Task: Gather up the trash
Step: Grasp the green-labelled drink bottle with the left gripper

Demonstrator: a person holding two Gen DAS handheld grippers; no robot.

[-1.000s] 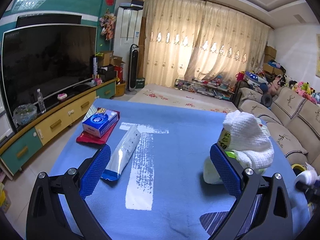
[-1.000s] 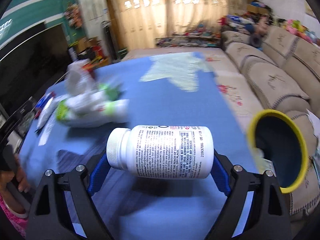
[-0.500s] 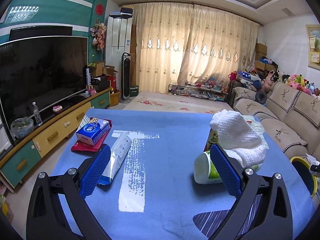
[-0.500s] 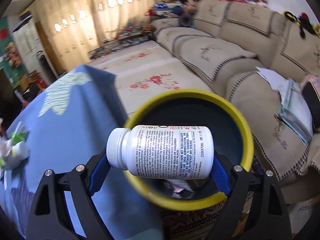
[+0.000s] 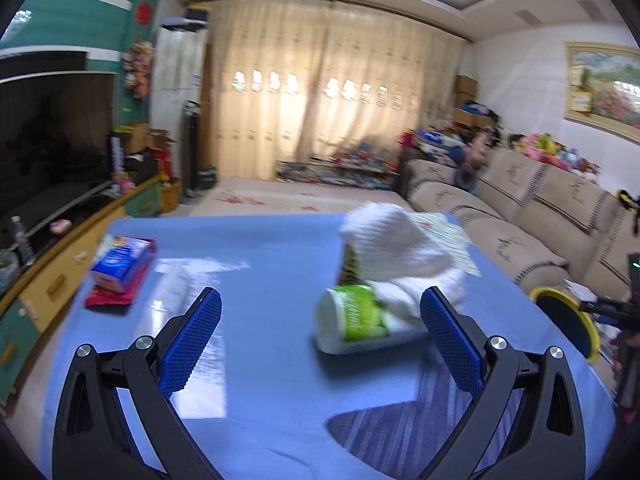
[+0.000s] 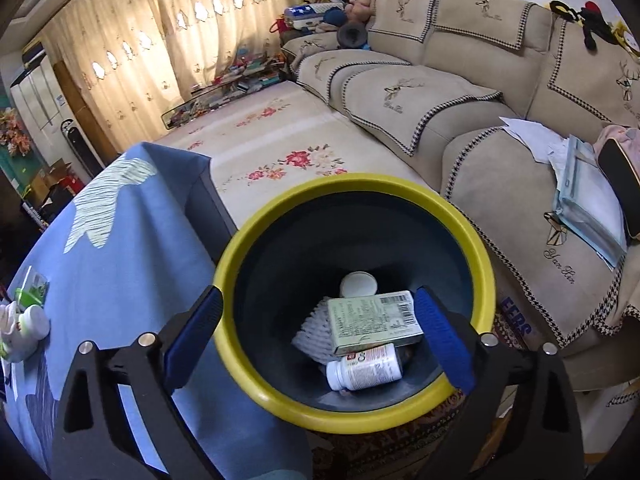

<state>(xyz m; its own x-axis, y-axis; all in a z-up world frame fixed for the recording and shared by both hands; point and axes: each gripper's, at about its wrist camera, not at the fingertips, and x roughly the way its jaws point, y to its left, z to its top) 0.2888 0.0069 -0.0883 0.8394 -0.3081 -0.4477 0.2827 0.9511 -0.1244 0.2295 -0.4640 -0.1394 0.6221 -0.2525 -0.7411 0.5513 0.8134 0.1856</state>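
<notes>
My right gripper (image 6: pixel 318 330) hangs over the yellow-rimmed bin (image 6: pixel 256 232), its jaws opening with nothing between them. The white pill bottle (image 6: pixel 364 368) lies at the bin's bottom beside a green box (image 6: pixel 374 320) and a white lid (image 6: pixel 358 284). My left gripper (image 5: pixel 320 340) stands open above the blue table (image 5: pixel 260 380). Just ahead of its right finger lies a white and green bottle (image 5: pixel 352 320) on its side under a white cloth (image 5: pixel 396 244). The bin (image 5: pixel 568 320) also shows at the table's right edge.
A blue tissue pack (image 5: pixel 120 268) on a red packet (image 5: pixel 116 292) and a white pouch (image 5: pixel 174 284) lie at the table's left. A beige sofa (image 6: pixel 460 92) stands past the bin. A TV cabinet (image 5: pixel 60 272) runs along the left.
The right gripper swung from the table over to the bin and let go of the pill bottle, which now lies inside. The left gripper tilted and shifted toward the green bottle.
</notes>
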